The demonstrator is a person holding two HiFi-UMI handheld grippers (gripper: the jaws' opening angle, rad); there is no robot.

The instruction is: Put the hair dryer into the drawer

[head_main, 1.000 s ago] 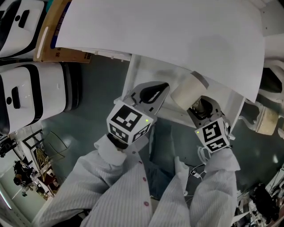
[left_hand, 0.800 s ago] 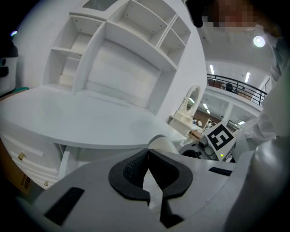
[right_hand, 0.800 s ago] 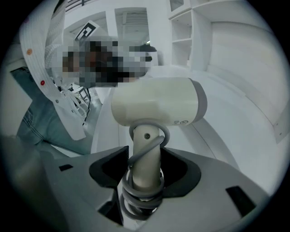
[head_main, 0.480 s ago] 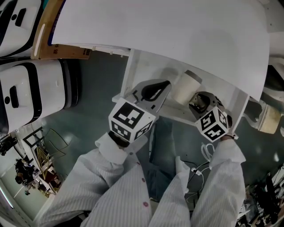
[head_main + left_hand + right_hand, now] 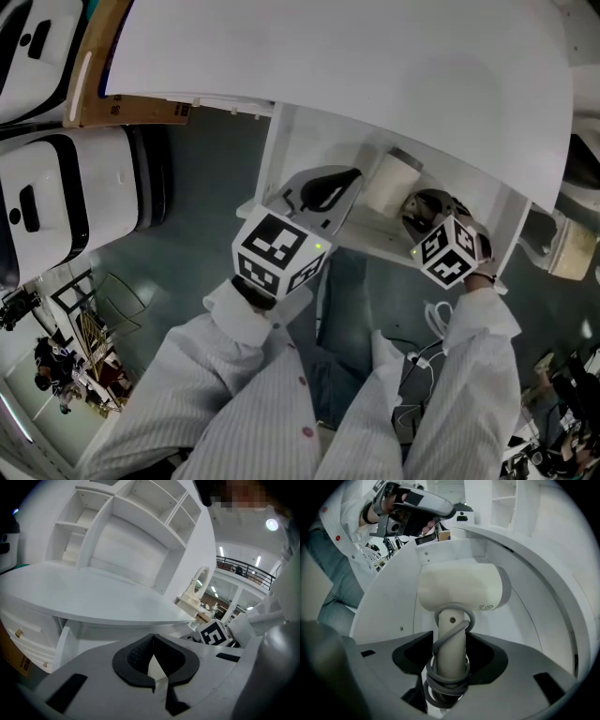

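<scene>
The cream hair dryer [image 5: 459, 590] has its grey cord wound round the handle, and my right gripper [image 5: 450, 656] is shut on that handle. In the head view the hair dryer [image 5: 392, 183] lies inside the open white drawer [image 5: 277, 155], partly under the desk top, with the right gripper [image 5: 419, 208] just behind it. The drawer's floor [image 5: 391, 611] and curved wall surround the dryer's head. My left gripper [image 5: 349, 180] hovers over the drawer's front left part, jaws shut with nothing between them. Seen from the left gripper [image 5: 152, 639], only white surface shows through the hollow behind the pads.
The white desk top [image 5: 356, 66] overhangs the drawer. A shelf unit [image 5: 131, 522] stands on the desk. A cardboard box [image 5: 112, 84] and white-and-black appliances [image 5: 66, 197] sit at the left. Cables [image 5: 433, 323] lie on the floor near the person's legs.
My right gripper has carried the hair dryer up and to the right, deeper into the drawer under the desk top. The left gripper has barely moved.
</scene>
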